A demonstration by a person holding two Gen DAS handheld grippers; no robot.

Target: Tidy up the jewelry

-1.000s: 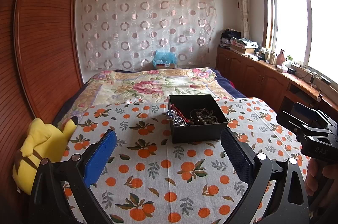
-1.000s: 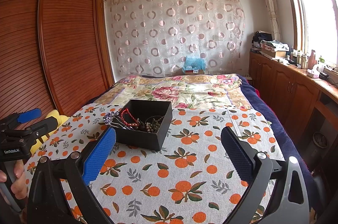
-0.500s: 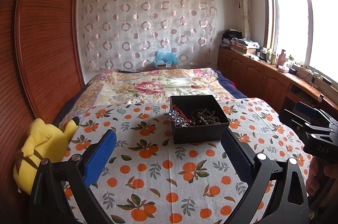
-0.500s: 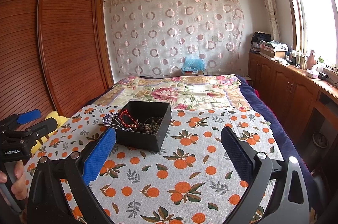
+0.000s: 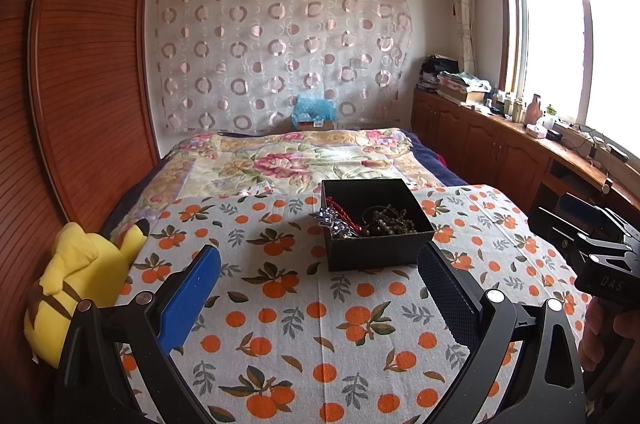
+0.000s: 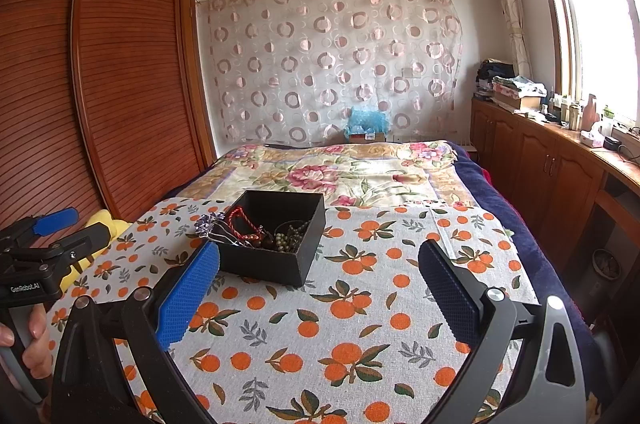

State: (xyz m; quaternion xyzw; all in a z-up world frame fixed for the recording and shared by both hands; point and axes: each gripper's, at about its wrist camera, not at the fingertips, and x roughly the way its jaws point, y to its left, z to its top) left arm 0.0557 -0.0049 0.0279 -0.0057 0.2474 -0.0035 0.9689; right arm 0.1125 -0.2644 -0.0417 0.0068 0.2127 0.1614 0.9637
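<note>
A black open box (image 5: 378, 248) stands on the orange-print cloth (image 5: 304, 308) on the bed; it also shows in the right wrist view (image 6: 276, 260). Inside lie a red cord bracelet (image 5: 340, 210), dark bead strings (image 5: 386, 220) and a silver sparkly piece (image 5: 334, 224) hanging over the left rim. My left gripper (image 5: 318, 270) is open and empty, held short of the box. My right gripper (image 6: 318, 270) is open and empty, just right of the box. Each gripper appears at the edge of the other's view.
A yellow plush toy (image 5: 76, 276) lies at the bed's left edge by the wooden wardrobe (image 5: 80, 104). A floral quilt (image 5: 288, 160) covers the bed beyond the cloth. Wooden cabinets (image 5: 500, 152) run along the right wall under the window.
Both grippers have drifted slightly; the box sits a little farther along in both views. Both stay open and empty.
</note>
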